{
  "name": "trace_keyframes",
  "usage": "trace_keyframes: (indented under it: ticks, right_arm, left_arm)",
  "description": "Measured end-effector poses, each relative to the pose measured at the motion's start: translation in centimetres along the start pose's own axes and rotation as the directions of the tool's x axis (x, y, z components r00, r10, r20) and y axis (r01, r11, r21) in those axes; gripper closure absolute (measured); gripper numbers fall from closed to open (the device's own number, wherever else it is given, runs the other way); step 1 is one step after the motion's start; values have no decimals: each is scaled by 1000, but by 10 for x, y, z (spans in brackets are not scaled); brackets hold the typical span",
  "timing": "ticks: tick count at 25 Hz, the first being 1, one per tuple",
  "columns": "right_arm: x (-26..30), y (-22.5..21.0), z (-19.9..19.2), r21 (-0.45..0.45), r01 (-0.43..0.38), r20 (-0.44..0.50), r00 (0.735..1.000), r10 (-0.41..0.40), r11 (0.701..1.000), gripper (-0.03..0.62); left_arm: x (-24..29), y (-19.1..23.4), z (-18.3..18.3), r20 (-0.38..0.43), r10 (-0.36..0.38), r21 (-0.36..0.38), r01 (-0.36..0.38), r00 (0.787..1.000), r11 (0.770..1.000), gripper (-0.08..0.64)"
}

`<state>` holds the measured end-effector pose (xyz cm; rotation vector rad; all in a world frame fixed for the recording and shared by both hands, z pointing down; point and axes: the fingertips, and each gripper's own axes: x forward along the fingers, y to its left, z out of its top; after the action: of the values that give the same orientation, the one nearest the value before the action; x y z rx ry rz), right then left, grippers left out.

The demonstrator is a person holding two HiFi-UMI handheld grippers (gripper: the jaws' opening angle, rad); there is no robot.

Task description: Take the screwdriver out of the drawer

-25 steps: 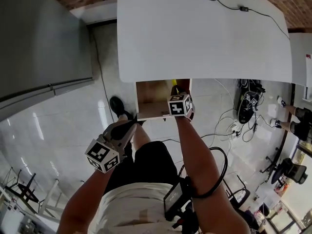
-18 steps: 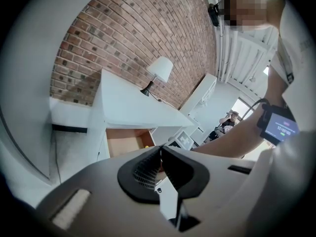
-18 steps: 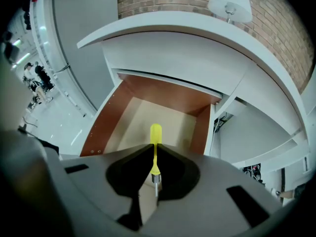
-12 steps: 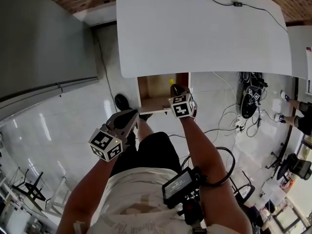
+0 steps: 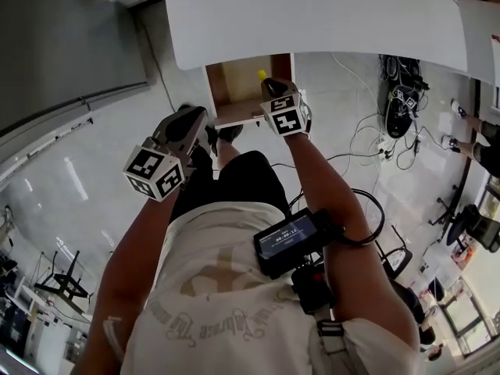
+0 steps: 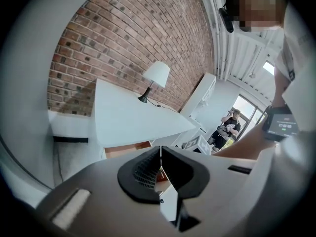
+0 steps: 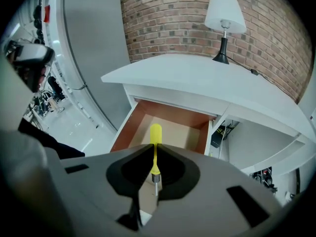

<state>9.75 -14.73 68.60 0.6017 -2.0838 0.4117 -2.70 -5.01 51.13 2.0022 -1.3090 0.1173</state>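
A screwdriver [image 7: 155,147] with a yellow handle and a thin metal shaft is clamped between the jaws of my right gripper [image 7: 155,163], which is shut on it above the open wooden drawer [image 7: 129,127]. In the head view the yellow handle [image 5: 262,75] pokes out past the right gripper [image 5: 275,92] over the drawer [image 5: 226,84] under the white table [image 5: 305,14]. My left gripper [image 5: 181,127] hangs left of the drawer, away from it. In the left gripper view its jaws [image 6: 160,166] are pressed together with nothing between them.
A grey cabinet [image 5: 55,45] stands at the left. A white lamp [image 7: 225,16] sits on the table by the brick wall [image 7: 173,23]. Cables and a power strip [image 5: 391,131] lie on the floor at the right. A person [image 6: 227,130] stands far off.
The right gripper has lifted the screwdriver up and toward me over the drawer. The head view has shifted, so the table and drawer sit higher in the frame. The left gripper stays shut at the left.
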Motion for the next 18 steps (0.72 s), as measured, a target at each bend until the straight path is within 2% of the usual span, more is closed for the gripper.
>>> trace_keyframes:
  ticks: [12,18]
  right_arm:
    - [-35,6,23,71,-53,98,994,46,996,572]
    - [-50,11,31,74,-72,139,988,61,995,572]
  left_arm:
    - [3,-13,31,-18,-4,69,5,1000,998,548]
    - [3,-18,37,-40,-16,92,20,999,996,548]
